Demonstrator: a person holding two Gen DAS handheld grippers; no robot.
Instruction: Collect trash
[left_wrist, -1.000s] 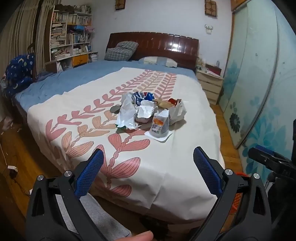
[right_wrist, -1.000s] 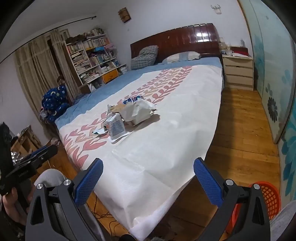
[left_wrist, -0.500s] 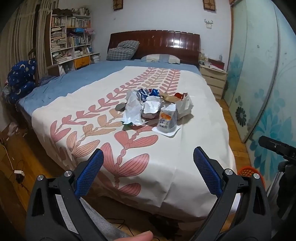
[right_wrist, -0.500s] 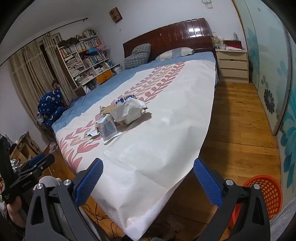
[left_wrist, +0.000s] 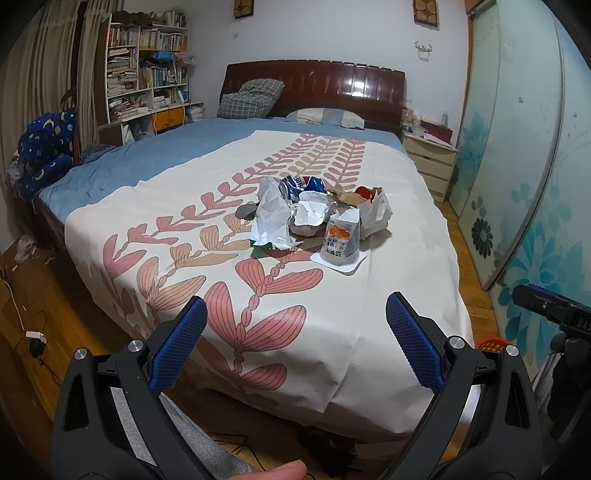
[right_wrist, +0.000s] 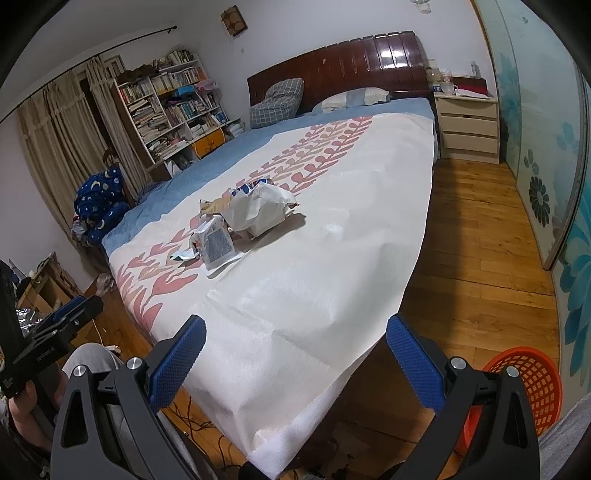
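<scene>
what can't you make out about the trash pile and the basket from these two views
- Orange basket: the right wrist view's gripper finger covers part of it and its inside is not visible; in the left wrist view only a sliver shows behind the finger.
- Trash pile: items underneath are hidden by crumpled wrappers.
- Carton: label print too small to read.

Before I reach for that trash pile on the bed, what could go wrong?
The yogurt cup stands upside down on its peeled lid at the pile's near edge; a nudge could topple it and smear the bedsheet. The crumpled wrappers are loose and overlapping, so pinching one may drag others along. The orange basket sits on the floor beside the bed, so light scraps could drop during the carry.
</scene>
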